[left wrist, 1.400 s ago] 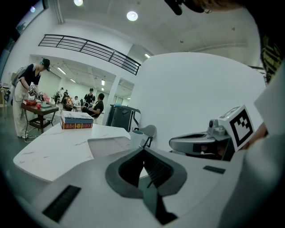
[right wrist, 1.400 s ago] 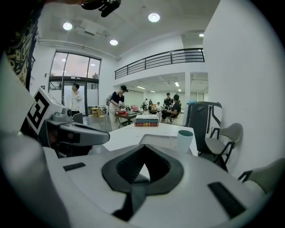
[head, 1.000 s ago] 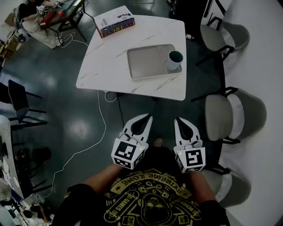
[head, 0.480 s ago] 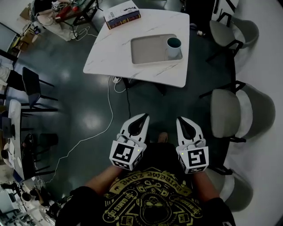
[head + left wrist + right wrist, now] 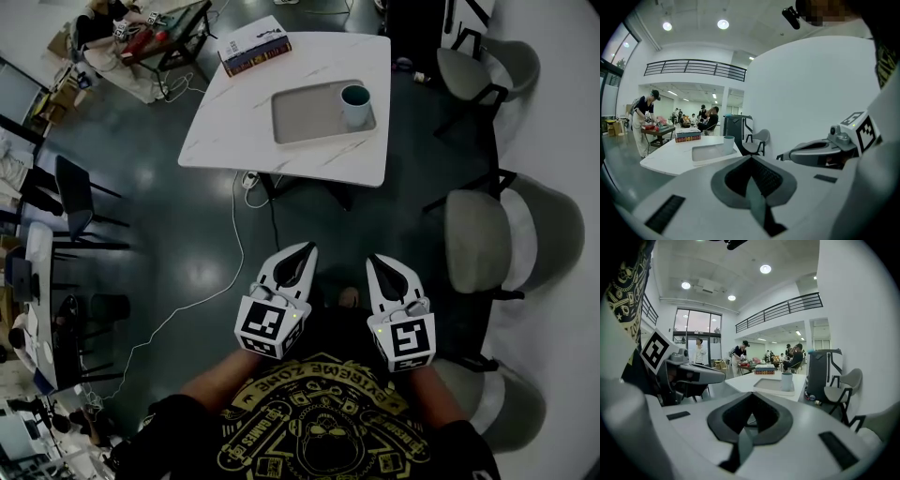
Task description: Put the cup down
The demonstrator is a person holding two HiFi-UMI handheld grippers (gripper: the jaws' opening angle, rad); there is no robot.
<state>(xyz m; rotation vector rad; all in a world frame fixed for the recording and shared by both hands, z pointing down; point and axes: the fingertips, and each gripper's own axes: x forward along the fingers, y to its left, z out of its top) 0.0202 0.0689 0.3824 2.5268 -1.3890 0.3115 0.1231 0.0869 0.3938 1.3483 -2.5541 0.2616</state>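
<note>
Cup (image 5: pixel 355 106) has receded with the table (image 5: pixel 234 141), standing upright, mouth up.

place: open-plan office hall | cues: mezzanine railing (image 5: pixel 693 68); white table (image 5: pixel 234 141); chairs (image 5: pixel 483 242); people (image 5: pixel 644 117) at benches

In the head view the person (image 5: pixel 319 422) is cut off at the chest by the bottom edge. The table (image 5: pixel 234 131) hides its own legs. The book (image 5: pixel 253 45) bears print too small to read. The cup (image 5: pixel 354 105) is dark inside, so whether it holds anything cannot be told. A chair (image 5: pixel 497 412) sits partly behind the right arm. A desk (image 5: pixel 173 23) runs off the top edge. The white bodies of the left gripper (image 5: pixel 753 159) and right gripper (image 5: pixel 753 394) hide the floor in their own views. The far people (image 5: pixel 708 117) are too small to make out.
</note>
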